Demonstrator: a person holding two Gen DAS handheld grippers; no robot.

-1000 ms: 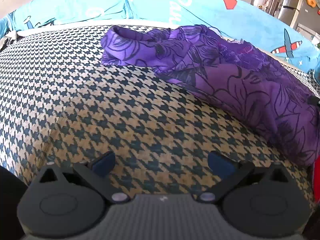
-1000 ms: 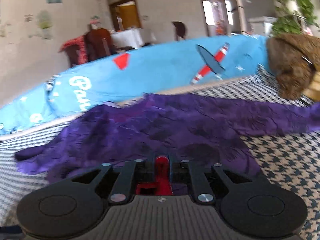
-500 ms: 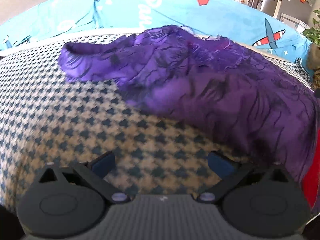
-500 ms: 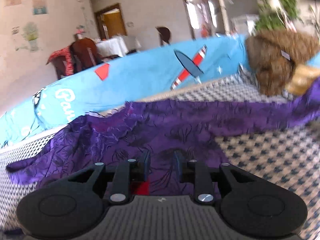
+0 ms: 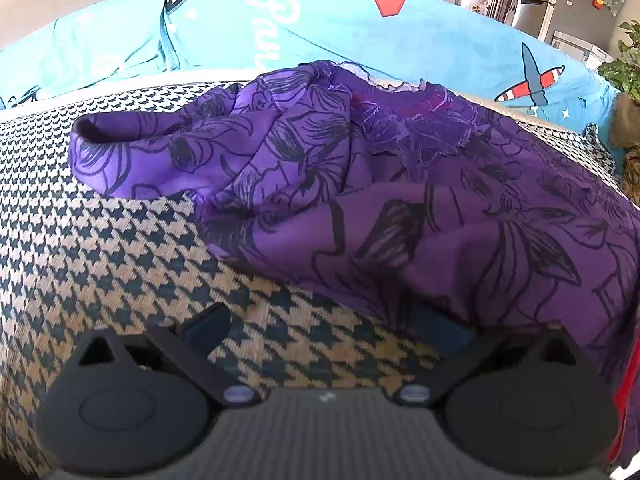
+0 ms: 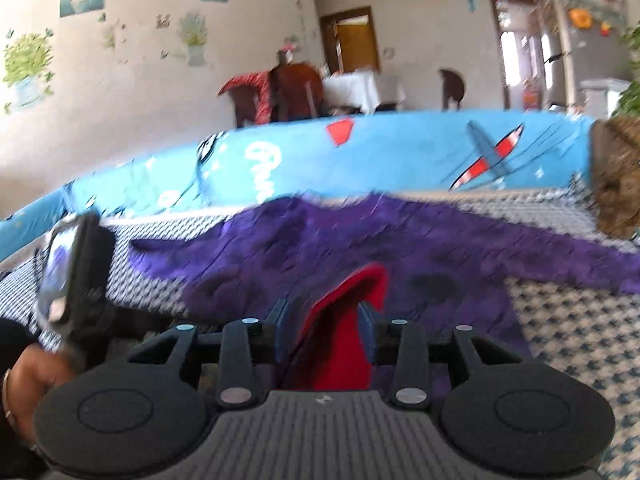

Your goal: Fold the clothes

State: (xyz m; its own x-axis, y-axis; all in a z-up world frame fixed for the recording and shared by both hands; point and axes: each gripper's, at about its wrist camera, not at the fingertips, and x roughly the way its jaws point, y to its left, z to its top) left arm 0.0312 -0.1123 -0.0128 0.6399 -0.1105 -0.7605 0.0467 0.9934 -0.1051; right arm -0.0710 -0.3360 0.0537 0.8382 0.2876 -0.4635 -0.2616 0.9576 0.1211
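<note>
A purple garment (image 5: 400,200) with a black flower print lies crumpled on the houndstooth cover (image 5: 120,260). One sleeve end (image 5: 104,152) points left. My left gripper (image 5: 330,330) stands open just in front of the garment's near hem, and the hem hides part of its right finger. In the right wrist view the same purple garment (image 6: 360,240) is blurred. My right gripper (image 6: 324,320) has its jaws opening, with a red fold of fabric (image 6: 344,332) standing loose between them. The left gripper (image 6: 68,280) and the hand holding it (image 6: 32,372) show at the left.
A blue cover (image 5: 360,32) printed with planes and lettering runs along the back edge. A brown furry thing (image 6: 616,176) sits at the far right. Behind are a wall with stickers, chairs and a white-clothed table (image 6: 352,88).
The right gripper's jaws, shut on the red fabric a second ago, have parted. The left gripper slid toward the garment, whose hem now reaches its right finger.
</note>
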